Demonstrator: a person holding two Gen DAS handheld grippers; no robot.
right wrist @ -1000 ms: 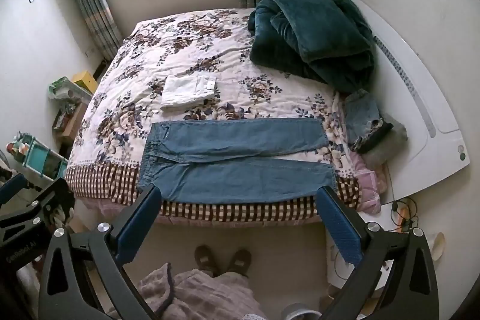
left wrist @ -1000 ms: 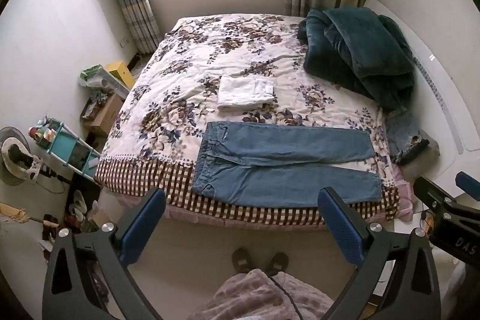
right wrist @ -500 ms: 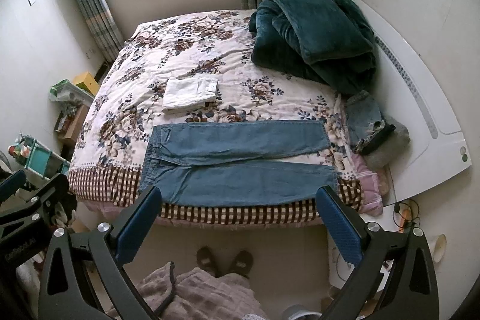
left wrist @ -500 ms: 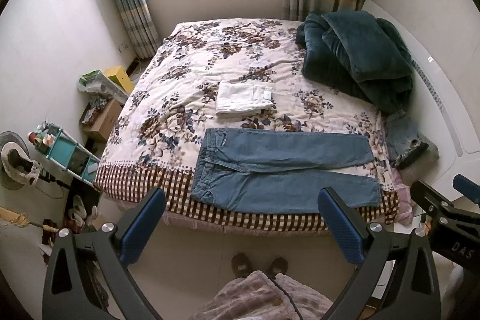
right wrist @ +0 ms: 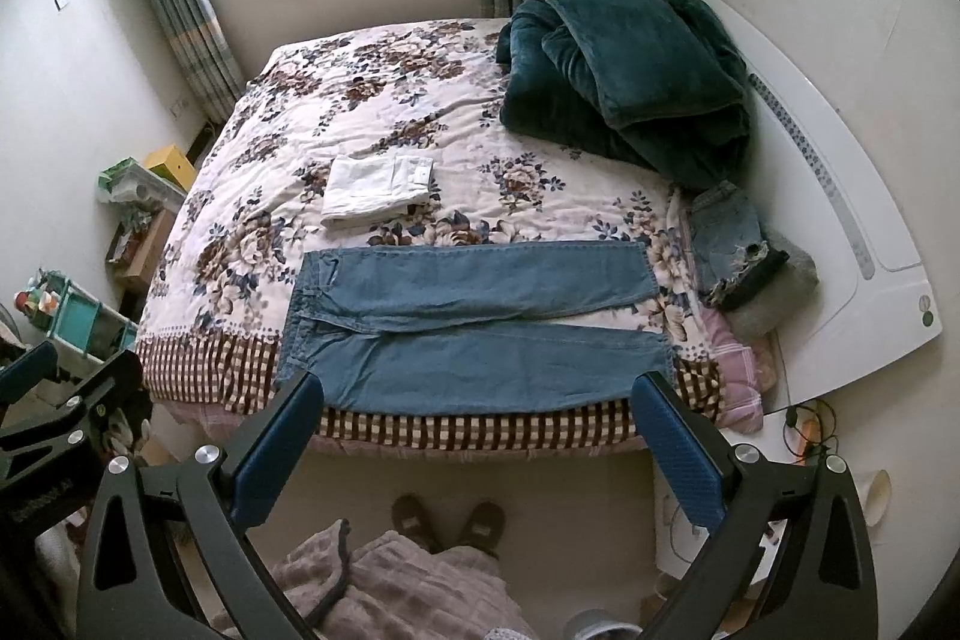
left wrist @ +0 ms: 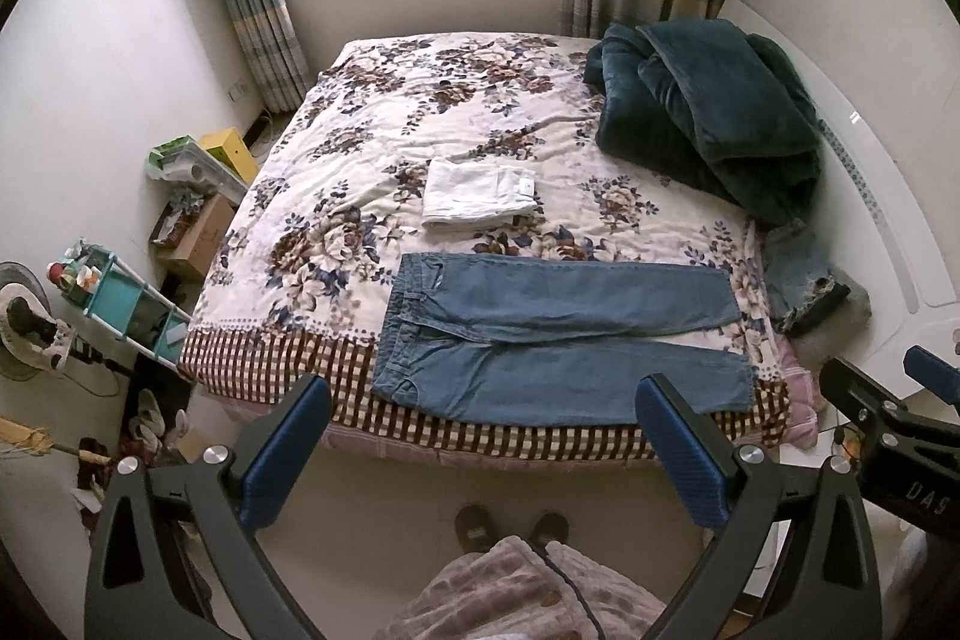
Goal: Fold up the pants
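Left wrist view is showing the left tongs (left wrist: 480, 436) spread wide and gripping nothing, hanging above the floor short of the bed (left wrist: 420, 100). A pair of blue pants (left wrist: 552, 340) is lying flat along the bed's near edge, waistband toward the left, both legs stretching toward the right edge, the nearer leg reaching the checked border. A folded white garment (left wrist: 480, 187) is sitting just beyond the pants, toward the bed's middle. A dark green blanket (left wrist: 708, 112) is bunching at the far right corner. In the right wrist view, the right tongs (right wrist: 477, 430) are likewise gaping and carrying nothing, hovering over the floor before the near edge. The person's slippered feet (right wrist: 447, 517) are standing below on the floor.
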